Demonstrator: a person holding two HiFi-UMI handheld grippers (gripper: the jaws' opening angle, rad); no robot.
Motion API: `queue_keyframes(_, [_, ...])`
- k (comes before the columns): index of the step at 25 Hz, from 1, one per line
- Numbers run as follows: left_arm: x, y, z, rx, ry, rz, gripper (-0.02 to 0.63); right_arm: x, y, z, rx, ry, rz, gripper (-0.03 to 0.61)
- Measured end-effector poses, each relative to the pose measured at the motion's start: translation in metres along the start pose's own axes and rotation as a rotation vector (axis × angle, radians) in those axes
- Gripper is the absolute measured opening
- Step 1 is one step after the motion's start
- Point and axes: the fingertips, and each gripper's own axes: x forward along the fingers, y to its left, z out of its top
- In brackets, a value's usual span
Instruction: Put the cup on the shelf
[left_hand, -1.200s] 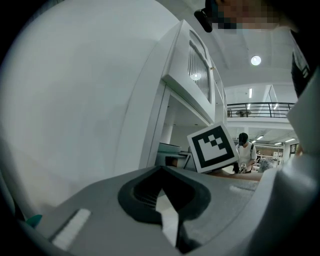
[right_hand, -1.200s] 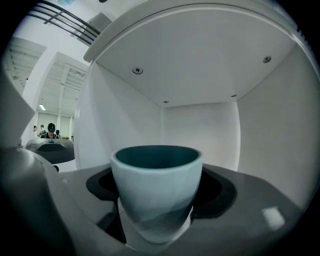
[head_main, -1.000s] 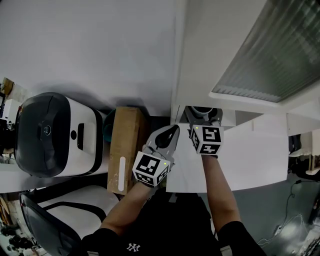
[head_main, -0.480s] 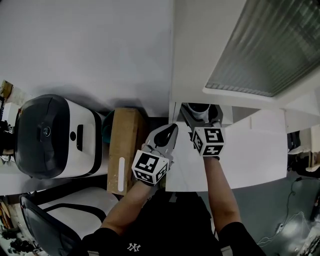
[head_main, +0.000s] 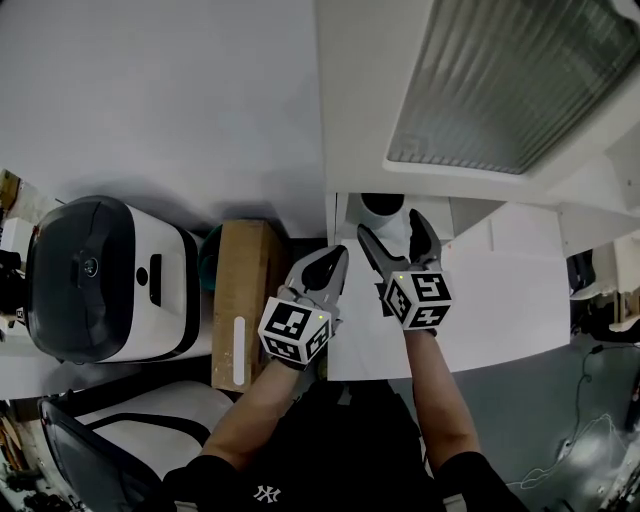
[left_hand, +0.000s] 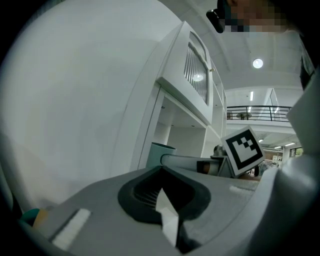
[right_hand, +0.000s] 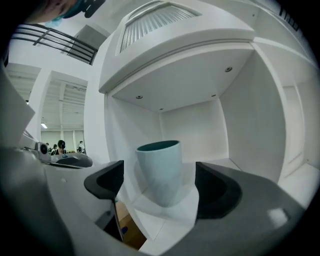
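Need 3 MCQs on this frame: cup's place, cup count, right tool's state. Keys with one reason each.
1. Where does the pale teal tapered cup stand?
A. on the floor
B. on the white cabinet shelf
C. on top of the cabinet

2. How many cups are on that shelf?
A. one
B. two
C. three

3. What state is the right tool in?
A. shut on the cup
B. shut and empty
C. open, pads clear of the cup

Key:
1 B: the right gripper view shows the cup upright on the shelf floor inside the niche.
2 A: no other cup shows there in either that view or the head view.
3 C: its jaws, which have just been closing slightly, stand wide apart, and the cup shows through the gap ahead of them, untouched.
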Motion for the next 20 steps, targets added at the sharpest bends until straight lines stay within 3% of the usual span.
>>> queue_keyframes(6, [-0.006,-0.013,0.007,0.002,-0.005,-0.012,0.000,-0.034,0.009,0.000,0.033,-0.011,-0.002,0.373])
queue_keyframes(14, [-0.020,-0.033,0.021,0.018,-0.013,-0.035,0.000,-0.079,0.039,0.021,0.031,-0.066,0.067,0.114])
queue_keyframes(20, [-0.035,-0.050,0.036,0.035,-0.031,-0.056,0.000,-0.106,0.060,0.032,0.009,-0.087,0.097,0.026])
